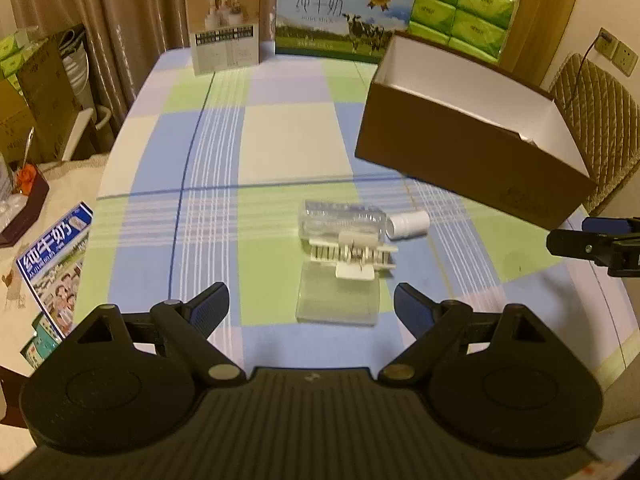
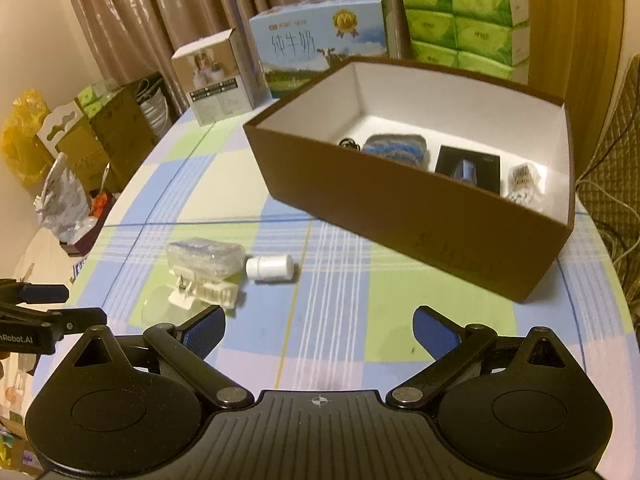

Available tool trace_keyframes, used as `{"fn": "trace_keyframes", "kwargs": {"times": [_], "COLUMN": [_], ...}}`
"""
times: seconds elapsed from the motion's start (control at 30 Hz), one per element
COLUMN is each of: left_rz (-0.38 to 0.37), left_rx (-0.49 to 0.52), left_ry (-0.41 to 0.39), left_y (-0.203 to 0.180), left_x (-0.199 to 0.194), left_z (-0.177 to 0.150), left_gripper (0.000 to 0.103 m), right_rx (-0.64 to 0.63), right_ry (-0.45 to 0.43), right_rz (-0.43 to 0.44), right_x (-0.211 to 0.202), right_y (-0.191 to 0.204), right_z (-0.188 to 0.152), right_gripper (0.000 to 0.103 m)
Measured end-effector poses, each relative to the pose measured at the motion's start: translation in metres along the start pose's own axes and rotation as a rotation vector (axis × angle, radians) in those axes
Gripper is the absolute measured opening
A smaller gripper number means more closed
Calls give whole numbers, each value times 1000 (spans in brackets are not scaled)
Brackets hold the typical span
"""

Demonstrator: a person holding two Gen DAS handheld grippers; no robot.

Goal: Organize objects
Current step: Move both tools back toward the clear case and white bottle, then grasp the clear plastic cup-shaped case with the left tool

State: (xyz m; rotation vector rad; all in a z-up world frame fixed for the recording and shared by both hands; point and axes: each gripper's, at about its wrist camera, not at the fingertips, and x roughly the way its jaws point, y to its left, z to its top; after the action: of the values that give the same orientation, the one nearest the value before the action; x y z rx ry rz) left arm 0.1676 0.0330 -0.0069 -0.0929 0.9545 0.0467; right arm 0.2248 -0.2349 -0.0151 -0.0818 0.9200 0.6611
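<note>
Just below the middle of the left wrist view, a small cluster lies on the checked tablecloth (image 1: 280, 128): a clear plastic pack (image 1: 340, 220) with ribbed, glossy sides, a white hair clip (image 1: 352, 258) with a row of teeth touching its lower edge, and a flat transparent piece (image 1: 338, 300), possibly a lid, under the clip. A short white cylinder (image 1: 408, 224) lies on its side just to the right of the pack.

The left gripper (image 1: 312, 306) stands at the bottom of that frame with its jaws spread wide and nothing between them. In the right wrist view, the right gripper (image 2: 320, 328) is likewise wide apart and empty.

The brown box (image 2: 400, 216) fills the upper right there, white inside, holding a blue-and-grey bundle (image 2: 394, 148), a black packet (image 2: 468, 168) and a small pale item too blurred to name.
</note>
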Motion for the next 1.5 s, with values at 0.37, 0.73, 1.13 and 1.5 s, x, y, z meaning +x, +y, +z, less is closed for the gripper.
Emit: {"fn": "trace_keyframes", "kwargs": {"times": [0.37,0.73,1.13,1.5], "left_rz": [-8,8,5,14], "left_rx": [21,30,32,64], "left_ry": [46,74,100,115], "left_y": [-9,-13,-16,-24], "left_x": [18,38,64,93], "left_z": [-9,-10,-12,-14], "left_gripper": [87,87,87,87], "right_rx": [23,35,55,77], "right_ry": [35,50,69,92], "right_rz": [2,22,18,1], "right_x": [9,22,34,40], "right_y": [-4,-11,-26,-42], "right_z": [-7,-4,0,0], "right_gripper": [98,98,98,98]}}
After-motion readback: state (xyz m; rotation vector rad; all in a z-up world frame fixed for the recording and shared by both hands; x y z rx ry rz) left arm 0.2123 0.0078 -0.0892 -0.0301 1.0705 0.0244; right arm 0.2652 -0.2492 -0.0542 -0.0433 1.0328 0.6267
